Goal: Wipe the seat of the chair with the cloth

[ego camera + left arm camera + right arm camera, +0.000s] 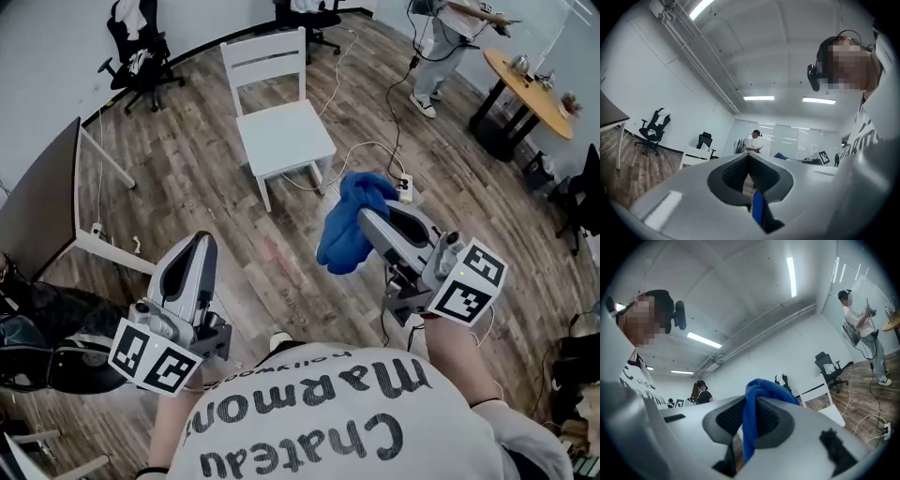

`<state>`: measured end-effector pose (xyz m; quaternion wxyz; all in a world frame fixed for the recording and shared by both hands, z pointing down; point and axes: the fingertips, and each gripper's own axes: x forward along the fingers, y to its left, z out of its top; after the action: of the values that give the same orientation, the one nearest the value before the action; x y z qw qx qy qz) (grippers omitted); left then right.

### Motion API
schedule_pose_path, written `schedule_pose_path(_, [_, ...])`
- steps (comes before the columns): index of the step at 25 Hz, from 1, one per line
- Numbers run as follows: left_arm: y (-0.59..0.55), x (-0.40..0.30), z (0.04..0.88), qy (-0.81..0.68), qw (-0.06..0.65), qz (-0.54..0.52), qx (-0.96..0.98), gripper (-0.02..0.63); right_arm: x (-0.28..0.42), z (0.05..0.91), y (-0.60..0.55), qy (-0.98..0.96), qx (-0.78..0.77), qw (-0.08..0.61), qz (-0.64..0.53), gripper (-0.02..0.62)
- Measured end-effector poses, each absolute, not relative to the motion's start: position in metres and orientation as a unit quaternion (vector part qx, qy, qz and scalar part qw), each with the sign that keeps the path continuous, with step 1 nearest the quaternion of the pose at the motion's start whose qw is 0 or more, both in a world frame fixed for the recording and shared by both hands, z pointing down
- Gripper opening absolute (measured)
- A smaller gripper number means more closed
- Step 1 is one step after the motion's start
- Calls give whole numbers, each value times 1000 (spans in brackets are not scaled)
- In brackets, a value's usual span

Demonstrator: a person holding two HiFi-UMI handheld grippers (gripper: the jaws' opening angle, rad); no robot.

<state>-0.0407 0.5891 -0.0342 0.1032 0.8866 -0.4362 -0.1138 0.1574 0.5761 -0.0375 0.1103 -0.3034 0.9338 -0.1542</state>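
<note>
The white wooden chair [278, 117] stands on the wood floor ahead of me, its seat [284, 136] bare. My right gripper [367, 217] is shut on the blue cloth [352, 220], which hangs bunched from its jaws above the floor, short of the chair. In the right gripper view the blue cloth [754, 413] runs down between the closed jaws, and the chair [822, 397] shows beyond. My left gripper [200, 246] is held low at the left, shut with nothing in it; in the left gripper view its jaws [749, 161] meet, and the chair [696, 156] stands far off.
A white cable and power strip [403, 186] lie on the floor right of the chair. A dark desk [42, 202] stands at left, office chairs [136, 52] at the back, a round wooden table [528, 80] at right. A person [445, 42] stands beyond.
</note>
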Motion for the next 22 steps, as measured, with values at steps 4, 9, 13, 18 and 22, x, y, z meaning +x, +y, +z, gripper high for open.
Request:
schedule_pose_path(4, [566, -79, -39, -424, 97, -115, 893, 5, 123, -38, 557, 926, -327, 114, -150, 54])
schedule_pose_path(9, [544, -122, -36, -409, 113, -141, 894, 5, 84, -31, 543, 921, -344, 103, -150, 54])
schedule_pose_path(13, [531, -140, -29, -422, 100, -140, 890, 5, 69, -25, 534, 920, -348, 87, -157, 54])
schedule_pose_path(18, [506, -139, -8, -440, 80, -82, 891, 5, 64, -17, 511, 920, -353, 70, -156, 55])
schedule_pose_path(22, [476, -153, -7, -461, 91, -100, 877, 6, 60, -13, 473, 921, -345, 70, -164, 55])
